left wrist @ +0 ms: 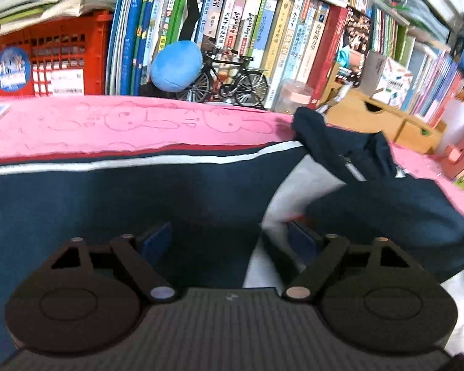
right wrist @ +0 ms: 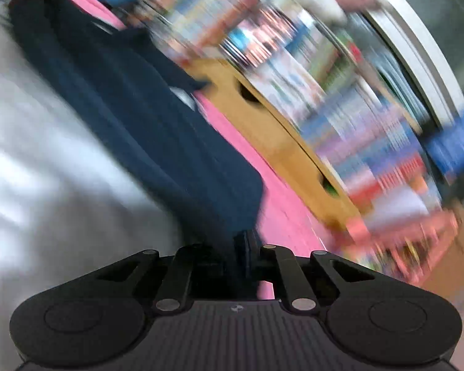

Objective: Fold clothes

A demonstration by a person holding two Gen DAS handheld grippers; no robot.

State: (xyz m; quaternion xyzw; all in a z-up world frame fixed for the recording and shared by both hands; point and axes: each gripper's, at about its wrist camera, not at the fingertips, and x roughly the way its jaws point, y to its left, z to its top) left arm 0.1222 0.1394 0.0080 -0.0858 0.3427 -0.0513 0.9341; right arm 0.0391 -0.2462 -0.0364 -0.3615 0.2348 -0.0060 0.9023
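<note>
A navy jacket [left wrist: 139,198] with a white and red stripe along its far edge lies spread on the pink table cover [left wrist: 133,130]. Its white lining [left wrist: 294,191] shows at the right, and the collar with a zip [left wrist: 349,157] is bunched at the back right. My left gripper [left wrist: 230,241] stands open low over the navy cloth, its blue pads [left wrist: 156,241] wide apart and not pressing on anything. The right wrist view is blurred. In it my right gripper [right wrist: 242,247] is shut on a navy edge of the jacket [right wrist: 157,130], with white lining [right wrist: 46,154] to its left.
Behind the table stands a shelf of upright books [left wrist: 278,40]. A red crate [left wrist: 46,58] is at the back left, with a blue plush [left wrist: 176,65], a model bicycle [left wrist: 232,83] and a pink-lidded jar [left wrist: 294,95] along the back edge. A wooden box [left wrist: 383,117] is at the back right.
</note>
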